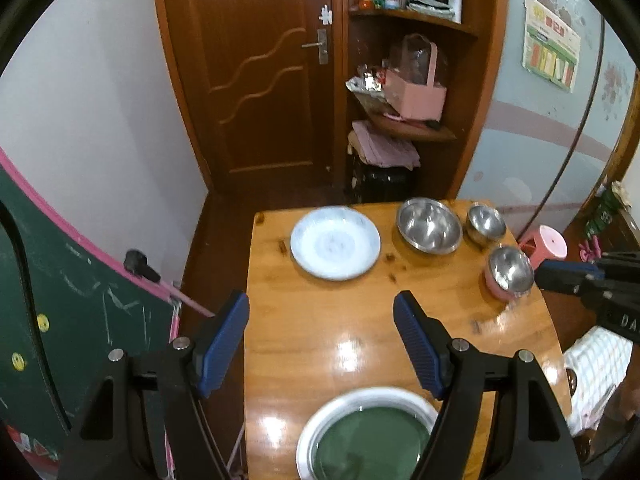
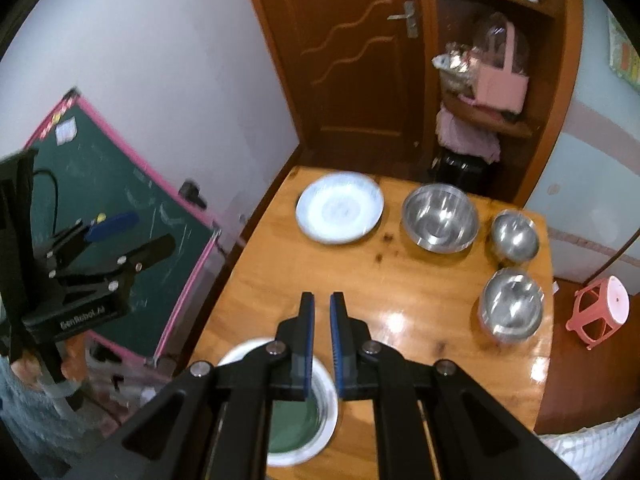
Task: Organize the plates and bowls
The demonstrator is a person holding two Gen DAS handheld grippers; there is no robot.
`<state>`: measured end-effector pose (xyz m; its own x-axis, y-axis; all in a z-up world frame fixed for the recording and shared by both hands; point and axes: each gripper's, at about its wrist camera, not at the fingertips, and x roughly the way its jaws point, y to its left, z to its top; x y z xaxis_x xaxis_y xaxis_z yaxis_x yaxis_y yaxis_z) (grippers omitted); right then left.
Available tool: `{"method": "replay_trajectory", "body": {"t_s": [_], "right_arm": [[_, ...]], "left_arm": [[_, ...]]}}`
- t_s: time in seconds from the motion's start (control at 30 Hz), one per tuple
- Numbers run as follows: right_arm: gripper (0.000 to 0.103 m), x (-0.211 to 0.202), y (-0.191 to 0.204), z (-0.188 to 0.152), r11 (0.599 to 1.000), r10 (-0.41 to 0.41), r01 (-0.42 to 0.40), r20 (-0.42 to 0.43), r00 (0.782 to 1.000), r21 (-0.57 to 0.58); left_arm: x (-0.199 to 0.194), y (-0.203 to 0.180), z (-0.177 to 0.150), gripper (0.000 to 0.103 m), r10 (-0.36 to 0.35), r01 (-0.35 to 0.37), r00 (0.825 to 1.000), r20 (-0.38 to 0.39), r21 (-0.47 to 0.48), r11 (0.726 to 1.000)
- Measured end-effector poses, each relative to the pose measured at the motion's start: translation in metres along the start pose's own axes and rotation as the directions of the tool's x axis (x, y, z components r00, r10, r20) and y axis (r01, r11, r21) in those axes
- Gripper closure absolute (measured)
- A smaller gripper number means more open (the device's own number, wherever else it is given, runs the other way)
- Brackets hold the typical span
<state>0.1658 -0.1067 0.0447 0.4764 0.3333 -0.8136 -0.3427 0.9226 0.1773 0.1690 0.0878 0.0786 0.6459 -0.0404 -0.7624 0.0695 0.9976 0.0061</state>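
Observation:
On the wooden table (image 1: 320,344) (image 2: 400,280) a pale plate (image 1: 335,242) (image 2: 339,208) lies at the far left. Beside it stands a large steel bowl (image 1: 429,225) (image 2: 440,216), then a small steel bowl (image 1: 485,222) (image 2: 515,237). A steel bowl with a pink base (image 1: 510,274) (image 2: 512,310) sits at the right edge. A green plate with a white rim (image 1: 370,436) (image 2: 296,424) lies at the near edge. My left gripper (image 1: 322,300) (image 2: 144,232) hangs open and empty above the table. My right gripper (image 2: 322,298) (image 1: 560,276) is shut on nothing, above the green plate.
A green chalkboard with a pink frame (image 1: 80,300) (image 2: 120,208) leans left of the table. A pink stool (image 1: 546,244) (image 2: 600,316) stands on the floor at the right. Behind the table are a wooden door (image 1: 260,80) and cluttered shelves (image 1: 412,92). A checked cloth (image 1: 596,364) lies near right.

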Motion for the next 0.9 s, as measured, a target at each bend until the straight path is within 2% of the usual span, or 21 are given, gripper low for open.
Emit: {"method": "replay_trajectory", "body": {"t_s": [0.03, 0.1, 0.13, 0.17, 0.2, 0.3, 0.37, 0.47, 0.63, 0.8, 0.9], "right_arm": [[0.095, 0.0, -0.003, 0.008, 1.0, -0.006, 0.005, 0.008, 1.0, 0.006], [0.08, 0.003, -0.012, 0.026, 1.0, -0.012, 0.011, 0.019, 1.0, 0.017], [0.063, 0.004, -0.014, 0.032, 1.0, -0.016, 0.015, 0.023, 1.0, 0.022], [0.051, 0.008, -0.017, 0.039, 0.999, -0.021, 0.02, 0.032, 0.999, 0.028], [0.049, 0.014, -0.02, 0.047, 0.999, -0.033, 0.032, 0.051, 0.998, 0.03], [0.048, 0.039, -0.027, 0.064, 0.998, -0.048, 0.047, 0.051, 0.998, 0.029], [0.048, 0.063, -0.035, 0.073, 0.998, -0.033, 0.032, 0.028, 0.999, 0.047], [0.048, 0.108, -0.048, 0.08, 0.996, 0.014, -0.013, -0.011, 1.0, 0.093], [0.048, 0.187, -0.075, 0.083, 0.983, 0.064, -0.05, -0.075, 0.995, 0.178], [0.048, 0.253, -0.101, 0.075, 0.944, 0.144, -0.102, -0.113, 0.983, 0.314], [0.053, 0.281, -0.107, 0.072, 0.927, 0.173, -0.115, -0.135, 0.976, 0.356]], "left_arm": [[0.003, 0.001, 0.009, 0.029, 0.003, -0.003, 1.0, 0.01, 0.003, 1.0], [0.012, 0.003, 0.023, 0.026, 0.019, -0.019, 1.0, 0.023, -0.003, 1.0], [0.02, 0.006, 0.031, 0.022, 0.025, -0.024, 0.999, 0.031, -0.015, 1.0], [0.027, 0.009, 0.038, 0.021, 0.028, -0.027, 0.999, 0.038, -0.026, 0.999], [0.039, 0.013, 0.045, 0.021, 0.034, -0.032, 0.999, 0.043, -0.04, 0.999], [0.083, 0.027, 0.059, 0.021, 0.041, -0.039, 0.999, 0.022, -0.079, 0.996], [0.125, 0.038, 0.064, 0.021, 0.027, -0.031, 0.999, -0.036, -0.113, 0.993], [0.189, 0.051, 0.056, 0.021, -0.022, 0.002, 0.992, -0.121, -0.163, 0.987], [0.272, 0.064, 0.041, 0.021, -0.051, 0.004, 0.976, -0.213, -0.213, 0.977], [0.329, 0.074, 0.031, 0.021, -0.096, 0.02, 0.964, -0.247, -0.295, 0.955], [0.356, 0.075, 0.027, 0.025, -0.102, 0.011, 0.957, -0.273, -0.314, 0.949]]}}
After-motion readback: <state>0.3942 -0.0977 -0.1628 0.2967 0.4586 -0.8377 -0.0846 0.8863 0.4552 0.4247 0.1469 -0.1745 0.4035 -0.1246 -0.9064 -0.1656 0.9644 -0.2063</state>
